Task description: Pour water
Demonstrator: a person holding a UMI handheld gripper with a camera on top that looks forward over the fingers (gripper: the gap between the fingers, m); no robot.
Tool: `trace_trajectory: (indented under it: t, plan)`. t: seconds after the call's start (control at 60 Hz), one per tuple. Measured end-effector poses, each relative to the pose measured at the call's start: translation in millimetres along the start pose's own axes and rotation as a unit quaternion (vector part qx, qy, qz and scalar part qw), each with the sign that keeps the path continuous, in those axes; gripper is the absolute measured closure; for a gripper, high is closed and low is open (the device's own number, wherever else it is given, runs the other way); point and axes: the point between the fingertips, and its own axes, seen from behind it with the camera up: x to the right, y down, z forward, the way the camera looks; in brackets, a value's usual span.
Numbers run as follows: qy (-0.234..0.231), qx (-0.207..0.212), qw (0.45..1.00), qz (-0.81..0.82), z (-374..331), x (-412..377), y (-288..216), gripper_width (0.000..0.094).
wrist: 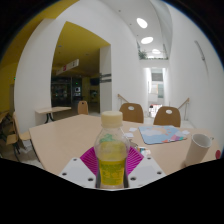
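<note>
Standing upright between the two fingers of the gripper (111, 170), a clear plastic bottle with a white screw cap and yellowish liquid in its lower half (111, 155) fills the space just ahead of the camera; its long axis runs vertically, cap up. The magenta pads (91, 158) show at either side of the bottle's body and appear to press against it, so the gripper reads as clenched on the bottle, though the contact itself is partly hidden by the bottle's width. Beyond the fingers stretches a light wooden table (70, 135), and off to the right of the bottle, near the table's edge, sits a white cup (200, 147), well apart from the bottle. A pale blue tray or mat (160, 133) lies farther back on the table, with wooden chairs (132, 112) behind it. Since the cup lies to the right, pouring would likely call for carrying the bottle that way and tipping its neck over the cup's rim.
</note>
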Motion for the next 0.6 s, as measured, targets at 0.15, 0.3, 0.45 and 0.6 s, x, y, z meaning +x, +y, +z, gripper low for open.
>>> trace_trajectory:
  t: [0.15, 0.3, 0.45, 0.6]
  plan:
    - [-0.019, 0.009, 0.997, 0.08, -5, 1, -18, 0.0635]
    - [-0.02, 0.078, 0.956, 0.281, -17, 61, -81, 0.0637]
    - [-0.017, 0.111, 0.844, 0.524, -28, 127, -99, 0.0637]
    - [-0.063, 0.105, 0.695, 0.708, -49, 152, -94, 0.0634]
